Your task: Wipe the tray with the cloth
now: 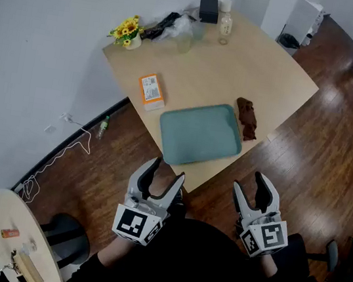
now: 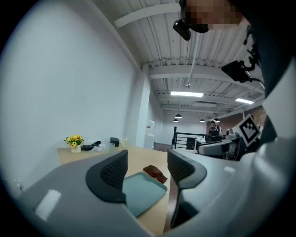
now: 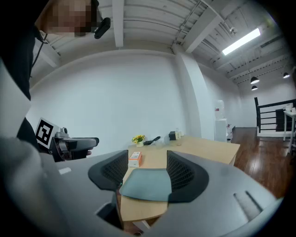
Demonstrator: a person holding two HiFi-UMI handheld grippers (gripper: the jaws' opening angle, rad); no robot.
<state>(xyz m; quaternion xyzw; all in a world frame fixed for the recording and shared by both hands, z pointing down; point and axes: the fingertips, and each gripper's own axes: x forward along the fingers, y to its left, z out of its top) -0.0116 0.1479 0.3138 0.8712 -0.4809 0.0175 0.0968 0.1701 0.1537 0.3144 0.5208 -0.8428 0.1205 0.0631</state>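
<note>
Both tools hang short of the table edge, the left gripper (image 1: 166,172) and the right gripper (image 1: 249,183) each spread wide on nothing. The teal rectangular plastic tray (image 1: 201,134) lies flat at the near corner of the light wooden table (image 1: 268,65). The crumpled dark-brown cloth (image 1: 246,118) sits just beside its right rim. Unbraced, the tray could slide off that corner under wiping. A shallow pinch might drop the cloth, and the orange cardboard box (image 1: 151,91) nearby could get nudged.

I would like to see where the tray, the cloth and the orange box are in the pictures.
tray (image 1: 199,134), head view, middle of its bare flat bottom.
cloth (image 1: 246,119), head view, middle of the crumpled brown fabric.
orange box (image 1: 151,91), head view, centre of its top face.
</note>
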